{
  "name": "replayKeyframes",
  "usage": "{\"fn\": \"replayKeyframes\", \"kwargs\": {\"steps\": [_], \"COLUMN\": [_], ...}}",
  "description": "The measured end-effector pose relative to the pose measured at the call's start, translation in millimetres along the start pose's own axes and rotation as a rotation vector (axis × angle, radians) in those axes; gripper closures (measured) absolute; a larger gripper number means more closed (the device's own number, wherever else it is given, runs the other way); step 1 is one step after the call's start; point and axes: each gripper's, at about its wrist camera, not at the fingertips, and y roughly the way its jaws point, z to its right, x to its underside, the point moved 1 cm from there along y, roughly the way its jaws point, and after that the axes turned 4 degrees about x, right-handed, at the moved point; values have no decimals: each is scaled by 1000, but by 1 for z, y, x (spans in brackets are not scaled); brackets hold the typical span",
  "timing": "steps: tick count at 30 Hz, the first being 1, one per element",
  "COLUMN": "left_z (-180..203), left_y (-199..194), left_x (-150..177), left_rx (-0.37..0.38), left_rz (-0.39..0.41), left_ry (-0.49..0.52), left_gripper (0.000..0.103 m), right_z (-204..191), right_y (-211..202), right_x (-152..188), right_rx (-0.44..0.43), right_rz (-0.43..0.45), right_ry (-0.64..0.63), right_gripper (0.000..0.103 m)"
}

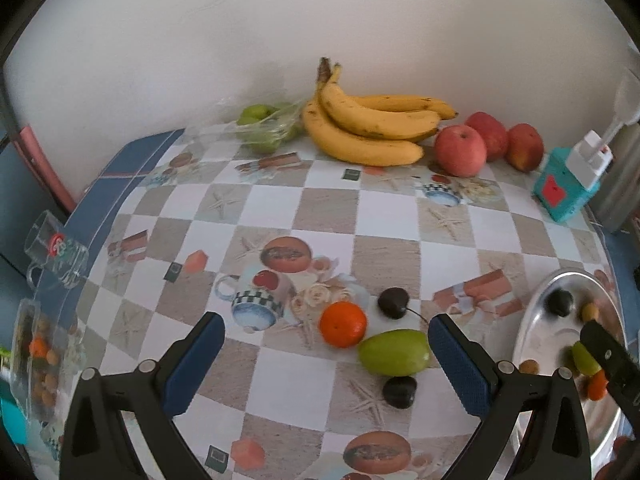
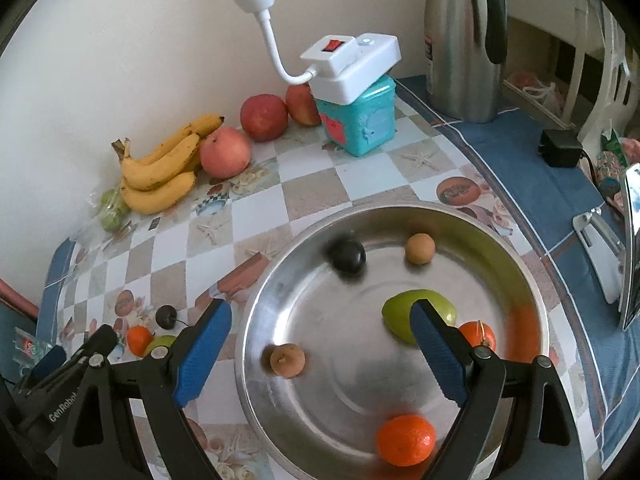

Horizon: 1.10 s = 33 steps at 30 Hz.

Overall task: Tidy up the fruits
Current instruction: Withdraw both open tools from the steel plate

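Observation:
My left gripper [image 1: 324, 354] is open and empty, low over the table. Between its fingers lie an orange tangerine [image 1: 343, 324], a green fruit [image 1: 394, 352] and two dark cherries [image 1: 393, 302] [image 1: 399, 391]. My right gripper [image 2: 320, 340] is open and empty above the steel bowl [image 2: 516, 272]. In the bowl lie a dark cherry [image 2: 347, 257], two small brown fruits [image 2: 419, 248] [image 2: 287, 360], a green fruit [image 2: 400, 312] and an orange tangerine [image 2: 405, 439]. The bowl also shows in the left wrist view [image 1: 532, 320], at the right.
Bananas [image 1: 368, 128], three red apples [image 1: 460, 150] and a bag of green fruit [image 1: 264, 124] line the wall. A teal box [image 2: 366, 120] with a white power strip [image 2: 352, 64], a steel thermos [image 2: 460, 40] and a glass mug [image 1: 56, 252] stand near the table edges.

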Motion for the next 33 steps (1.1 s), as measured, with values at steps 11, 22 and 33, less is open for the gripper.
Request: {"fn": "replayKeyframes", "kwargs": {"steps": [11,22,33], "left_z": [-26,-61,-74], "left_y": [17,7,15], "left_x": [2,-12,-10], "left_rx": [-59,-111,-74], "left_rz": [-119,-79,-113], "left_ry": [-54,-102,-143], "left_gripper": [0,0,0], "right_z": [-4,-47,-94], "right_y": [2,-6,-4], "right_x": [5,13,27], "right_rx": [3,-130,-222], "right_rz": [-2,-6,-27], "right_ry": [1,-105,-229], "right_gripper": [12,14,27]}}
